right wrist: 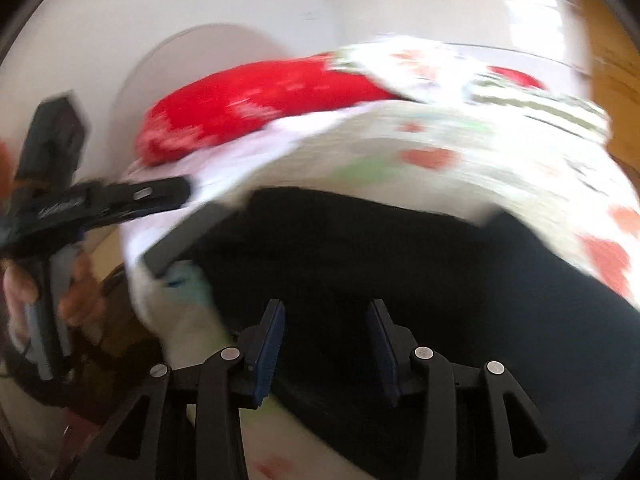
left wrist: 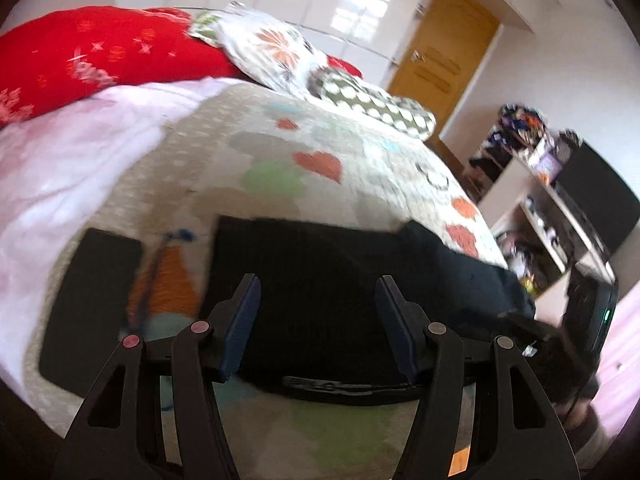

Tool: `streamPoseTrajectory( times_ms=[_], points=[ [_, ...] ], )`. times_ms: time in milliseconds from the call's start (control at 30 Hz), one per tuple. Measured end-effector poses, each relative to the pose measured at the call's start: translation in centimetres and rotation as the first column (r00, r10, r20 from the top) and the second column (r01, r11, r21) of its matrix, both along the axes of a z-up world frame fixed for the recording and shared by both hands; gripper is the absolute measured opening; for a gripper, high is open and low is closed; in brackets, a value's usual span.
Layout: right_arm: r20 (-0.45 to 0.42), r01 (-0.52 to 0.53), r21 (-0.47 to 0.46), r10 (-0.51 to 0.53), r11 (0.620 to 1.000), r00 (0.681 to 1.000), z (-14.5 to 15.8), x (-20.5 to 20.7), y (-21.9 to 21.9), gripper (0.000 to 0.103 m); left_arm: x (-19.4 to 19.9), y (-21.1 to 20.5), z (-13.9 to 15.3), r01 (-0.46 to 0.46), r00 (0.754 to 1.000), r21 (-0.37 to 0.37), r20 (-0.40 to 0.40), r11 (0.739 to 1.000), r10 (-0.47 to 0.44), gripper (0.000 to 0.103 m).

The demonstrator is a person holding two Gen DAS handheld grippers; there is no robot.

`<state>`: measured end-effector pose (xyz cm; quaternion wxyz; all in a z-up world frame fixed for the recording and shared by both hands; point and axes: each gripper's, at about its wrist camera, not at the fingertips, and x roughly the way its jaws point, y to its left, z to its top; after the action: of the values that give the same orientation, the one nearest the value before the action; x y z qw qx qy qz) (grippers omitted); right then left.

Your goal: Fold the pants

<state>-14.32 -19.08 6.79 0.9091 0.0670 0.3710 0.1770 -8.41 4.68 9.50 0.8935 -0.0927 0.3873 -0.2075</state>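
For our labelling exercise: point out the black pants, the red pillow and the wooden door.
pants [left wrist: 320, 280]: left wrist view, middle of the folded dark cloth.
red pillow [left wrist: 100, 52]: left wrist view, its upper face.
door [left wrist: 444, 48]: left wrist view, centre panel.

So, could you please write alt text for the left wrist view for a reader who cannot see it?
The open left gripper hovers over dark pants lying on a patterned bedspread. A flat black object lies to the left; a red pillow and a wooden door are behind.
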Motion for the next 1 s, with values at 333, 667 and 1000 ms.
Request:
streamPoseTrajectory(
  times_ms=[333,667,1000],
  points=[
    [-0.088,0.528,0.114,-0.521,0.842,0.849,-0.6,-8.6,-22.7,0.042,1.3,-3.1,-6.1,-0.008,0.993,0.073,-0.119,0.997,0.016,0.060],
    [-0.240,0.596,0.281,-0.546,0.752,0.803,-3.9,-6.7,-27.7,0.042,-2.1,0.9,-3.6,-0.107,0.987,-0.185,-0.140,0.977,0.082,0.061],
    [-0.244,0.613,0.294,-0.562,0.733,0.790,-4.4,-6.0,-28.3,0.042,-4.9,-0.4,-3.9,-0.186,0.972,-0.315,-0.194,0.931,0.129,0.073]
  ],
)
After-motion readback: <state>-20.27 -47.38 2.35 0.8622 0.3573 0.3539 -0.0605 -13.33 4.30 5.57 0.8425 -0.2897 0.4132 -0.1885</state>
